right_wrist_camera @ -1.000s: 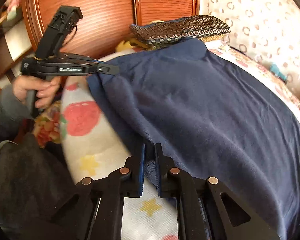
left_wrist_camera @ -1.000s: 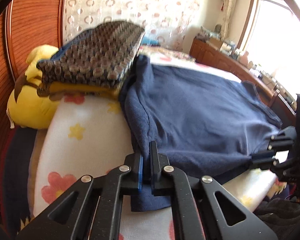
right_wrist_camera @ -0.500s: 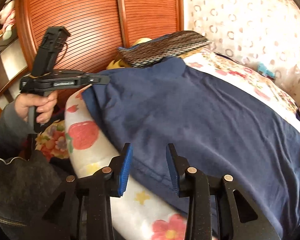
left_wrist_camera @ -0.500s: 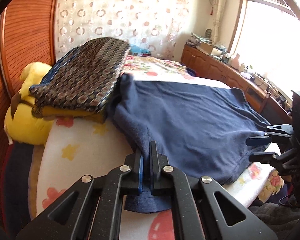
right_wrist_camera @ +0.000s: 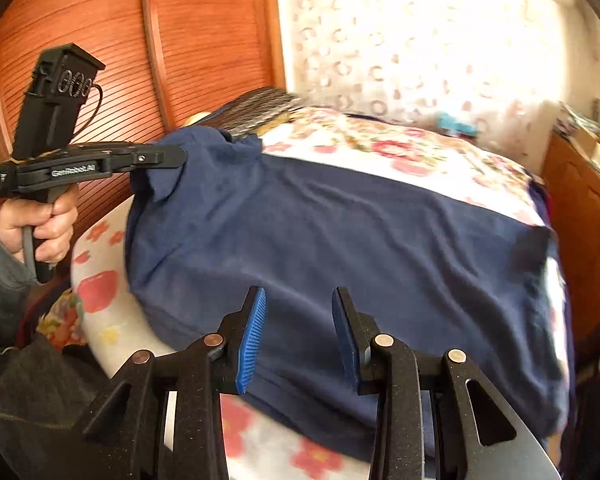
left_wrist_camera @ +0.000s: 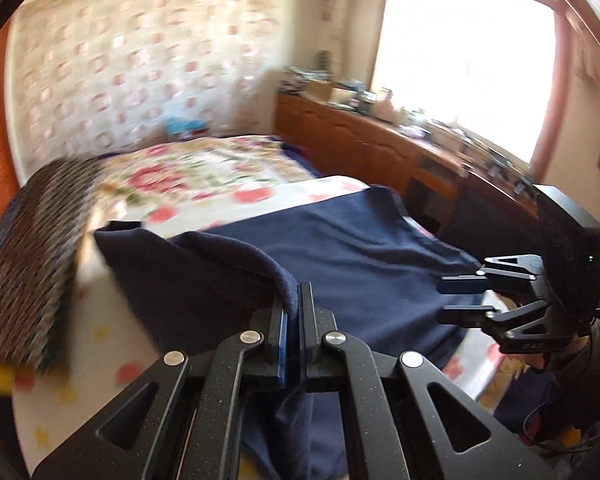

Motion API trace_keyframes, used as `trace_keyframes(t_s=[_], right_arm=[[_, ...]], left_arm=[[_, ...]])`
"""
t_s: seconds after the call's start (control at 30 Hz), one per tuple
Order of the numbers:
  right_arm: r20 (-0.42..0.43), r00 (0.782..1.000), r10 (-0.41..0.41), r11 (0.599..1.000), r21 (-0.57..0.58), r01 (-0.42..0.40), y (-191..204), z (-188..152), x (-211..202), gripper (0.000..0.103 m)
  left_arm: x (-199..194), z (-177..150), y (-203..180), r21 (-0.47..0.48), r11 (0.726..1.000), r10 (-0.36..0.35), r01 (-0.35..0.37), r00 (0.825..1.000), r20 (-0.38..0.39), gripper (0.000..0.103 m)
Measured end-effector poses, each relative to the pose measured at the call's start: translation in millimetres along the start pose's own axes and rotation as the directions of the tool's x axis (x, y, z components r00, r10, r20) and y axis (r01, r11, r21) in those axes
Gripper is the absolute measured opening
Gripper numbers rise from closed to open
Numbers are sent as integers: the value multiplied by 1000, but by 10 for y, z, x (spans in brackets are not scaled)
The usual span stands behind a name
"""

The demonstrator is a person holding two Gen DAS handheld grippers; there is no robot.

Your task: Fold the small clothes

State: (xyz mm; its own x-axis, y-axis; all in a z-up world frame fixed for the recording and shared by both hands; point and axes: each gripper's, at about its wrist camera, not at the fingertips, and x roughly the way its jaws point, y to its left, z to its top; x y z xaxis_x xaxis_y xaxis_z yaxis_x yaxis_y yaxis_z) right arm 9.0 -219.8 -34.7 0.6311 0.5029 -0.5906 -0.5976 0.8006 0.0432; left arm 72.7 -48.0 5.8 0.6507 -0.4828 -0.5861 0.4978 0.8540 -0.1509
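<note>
Navy garment (right_wrist_camera: 340, 240) lies spread over the flowered bed (right_wrist_camera: 400, 152), one corner lifted at ten o'clock in the right wrist view. Left tool (left_wrist_camera: 294, 304) is clamped on that raised fold, gripped by a hand (right_wrist_camera: 46, 228) in a grey sleeve. Right tool (right_wrist_camera: 298, 332), its jaws just opened, stands parted above the near hem, nothing between the pads. Patterned folded cloth (left_wrist_camera: 32, 264) at nine o'clock is blurred; the garment's near edge is hidden behind the tools.
</note>
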Motion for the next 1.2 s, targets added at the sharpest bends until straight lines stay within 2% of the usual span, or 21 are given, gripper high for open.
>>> trace_keyframes(t_s=[0.17, 0.37, 0.43, 0.47, 0.5, 0.53, 0.6, 0.67, 0.9, 1.03, 1.2], right_arm=[[33, 995, -96, 992, 79, 93, -398, -185, -338, 36], [59, 978, -198, 969, 164, 186, -752, -403, -735, 36], [62, 975, -215, 963, 177, 201, -765, -421, -774, 36], [62, 973, -220, 961, 187, 206, -775, -442, -796, 36], [60, 972, -225, 958, 197, 209, -810, -474, -808, 36], [57, 972, -229, 956, 203, 213, -791, -452, -791, 36], [50, 970, -236, 953, 208, 221, -778, -462, -758, 36], [42, 971, -236, 952, 209, 222, -727, -431, -676, 36], [11, 979, -205, 962, 187, 200, -780, -144, -395, 36], [-16, 982, -186, 969, 162, 186, -893, 39, -132, 36], [-38, 984, -172, 973, 148, 176, -1143, 462, 172, 36]], left_arm=[[345, 448, -569, 96, 991, -96, 97, 995, -18, 4], [562, 756, -1123, 145, 969, -198, 201, 980, -34, 4], [692, 781, -1211, 141, 964, -215, 224, 973, -79, 12], [710, 764, -1210, 141, 964, -217, 227, 972, -86, 26], [705, 747, -1190, 145, 964, -211, 221, 974, -82, 39], [700, 729, -1177, 149, 966, -204, 213, 976, -76, 43], [678, 695, -1063, 132, 972, -186, 195, 980, -77, 61], [682, 685, -973, 118, 979, -156, 163, 985, -71, 71], [592, 549, -358, 82, 997, 4, 1, 998, -56, 75], [656, 473, -17, 55, 997, 59, -56, 996, -64, 75], [799, 399, 303, 23, 995, 99, -97, 992, -84, 75]])
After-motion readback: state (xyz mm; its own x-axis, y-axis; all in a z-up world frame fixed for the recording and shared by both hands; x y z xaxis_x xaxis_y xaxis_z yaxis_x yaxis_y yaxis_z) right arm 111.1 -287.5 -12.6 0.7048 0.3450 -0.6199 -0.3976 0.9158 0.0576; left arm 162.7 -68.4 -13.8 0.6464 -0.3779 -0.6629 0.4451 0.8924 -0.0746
